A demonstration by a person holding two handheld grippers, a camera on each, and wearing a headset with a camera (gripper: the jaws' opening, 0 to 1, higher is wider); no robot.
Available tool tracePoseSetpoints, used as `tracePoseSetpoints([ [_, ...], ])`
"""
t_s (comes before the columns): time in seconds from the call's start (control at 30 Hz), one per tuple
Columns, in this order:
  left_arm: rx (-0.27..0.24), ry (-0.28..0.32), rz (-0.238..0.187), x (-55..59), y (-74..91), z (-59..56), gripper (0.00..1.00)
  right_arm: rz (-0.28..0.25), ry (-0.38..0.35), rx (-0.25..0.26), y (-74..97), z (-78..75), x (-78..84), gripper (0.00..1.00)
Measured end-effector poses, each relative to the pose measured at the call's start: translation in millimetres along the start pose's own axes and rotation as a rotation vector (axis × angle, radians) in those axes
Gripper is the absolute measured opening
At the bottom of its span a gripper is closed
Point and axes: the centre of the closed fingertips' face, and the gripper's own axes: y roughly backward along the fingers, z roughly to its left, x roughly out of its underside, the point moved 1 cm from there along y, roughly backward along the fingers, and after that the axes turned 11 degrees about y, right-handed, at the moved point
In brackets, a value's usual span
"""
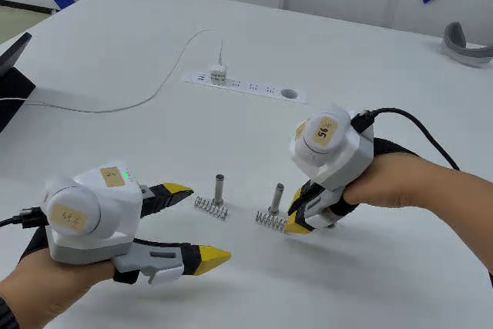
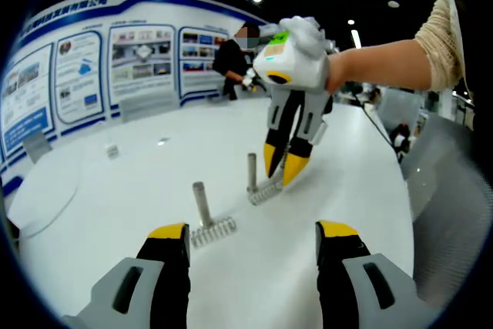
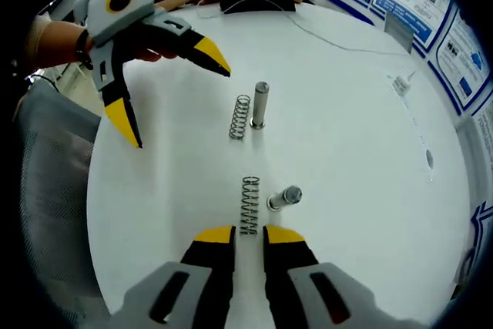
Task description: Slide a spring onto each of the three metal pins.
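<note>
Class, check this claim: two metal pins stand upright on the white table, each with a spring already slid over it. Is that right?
No. The head view shows one spring lying flat on the table beside the left-hand pin, the other spring beside the right-hand pin; neither is on its pin.

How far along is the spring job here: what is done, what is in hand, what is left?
Done: nothing; the left pin and right pin stand bare. In hand: the right gripper straddles one end of the right spring, which lies on the table; whether it grips is unclear. The left gripper is open. Left: threading that spring, then the left spring lying beside its pin.
</note>
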Motion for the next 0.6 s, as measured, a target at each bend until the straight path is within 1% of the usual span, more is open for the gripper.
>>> tracePoseSetpoints([
  [0.33,0.001,0.004,-0.001,0.1,0.7,0.9,0.66,0.013,0.000,0.004,-6.5,-1.1,2.1,0.13],
  [0.6,0.000,0.007,-0.003,0.1,2.6,0.8,0.66,0.021,0.003,-0.005,-11.1,-0.5,2.3,0.12],
])
